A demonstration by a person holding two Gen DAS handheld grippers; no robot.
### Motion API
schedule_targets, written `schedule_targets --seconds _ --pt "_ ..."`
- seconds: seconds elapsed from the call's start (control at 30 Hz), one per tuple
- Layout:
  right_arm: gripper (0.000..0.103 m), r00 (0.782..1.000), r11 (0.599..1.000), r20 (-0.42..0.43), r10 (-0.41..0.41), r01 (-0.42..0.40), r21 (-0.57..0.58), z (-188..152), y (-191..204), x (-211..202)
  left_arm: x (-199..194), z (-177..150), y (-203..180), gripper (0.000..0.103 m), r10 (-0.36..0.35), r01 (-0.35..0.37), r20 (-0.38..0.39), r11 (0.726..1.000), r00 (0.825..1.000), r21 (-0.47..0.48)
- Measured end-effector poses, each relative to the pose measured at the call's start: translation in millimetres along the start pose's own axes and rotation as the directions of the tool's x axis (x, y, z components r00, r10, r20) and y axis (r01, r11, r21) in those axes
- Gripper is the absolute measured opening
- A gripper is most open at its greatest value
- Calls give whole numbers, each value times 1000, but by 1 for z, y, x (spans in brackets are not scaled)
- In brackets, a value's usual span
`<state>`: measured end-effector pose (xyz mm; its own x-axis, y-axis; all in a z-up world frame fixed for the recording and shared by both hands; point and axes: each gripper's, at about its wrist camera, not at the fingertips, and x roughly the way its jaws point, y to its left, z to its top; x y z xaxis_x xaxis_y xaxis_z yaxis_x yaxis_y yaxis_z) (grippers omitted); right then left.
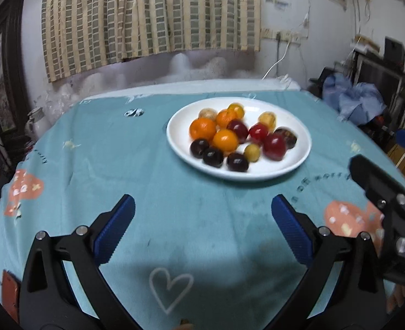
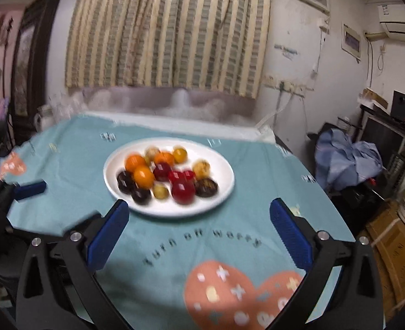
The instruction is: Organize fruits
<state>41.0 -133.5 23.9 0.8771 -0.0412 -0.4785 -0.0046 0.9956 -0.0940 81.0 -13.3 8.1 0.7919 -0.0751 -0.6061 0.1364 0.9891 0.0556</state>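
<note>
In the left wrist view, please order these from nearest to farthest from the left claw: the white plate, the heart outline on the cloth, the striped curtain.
1. Heart outline: on the cloth, just below the open left claw.
2. White plate: ahead, slightly right, holding the fruits.
3. Striped curtain: on the far wall, behind the table.

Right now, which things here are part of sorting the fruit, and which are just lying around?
For the job: white plate, oranges, dark plums, red fruits, small yellow fruits.
Lying about: blue cloth heap, cardboard box, curtain.
</note>
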Motion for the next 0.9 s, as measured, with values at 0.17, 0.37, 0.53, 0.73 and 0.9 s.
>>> schedule_targets --seconds 0.17,0.37,0.53,0.73,0.9 --pt "102 997 1000 -70 25 -23 18 -4 -1 12 9 -1 -6 101 58 -56 -35 997 998 52" --pt "102 998 1000 -64 9 -7 18 -4 -1 8 21 -5 -11 101 1 4 -91 998 996 58" --pt "102 999 999 -35 -1 2 33 -2 -5 1 22 -6 -13 101 -34 40 -103 998 994 49" --pt "102 1000 999 -27 -10 11 51 0 -12 -1 18 -5 -11 101 -62 63 -87 998 994 18" --pt "102 999 997 -39 -12 15 81 1 -20 2 10 -2 -7 101 -20 20 -43 1000 999 4"
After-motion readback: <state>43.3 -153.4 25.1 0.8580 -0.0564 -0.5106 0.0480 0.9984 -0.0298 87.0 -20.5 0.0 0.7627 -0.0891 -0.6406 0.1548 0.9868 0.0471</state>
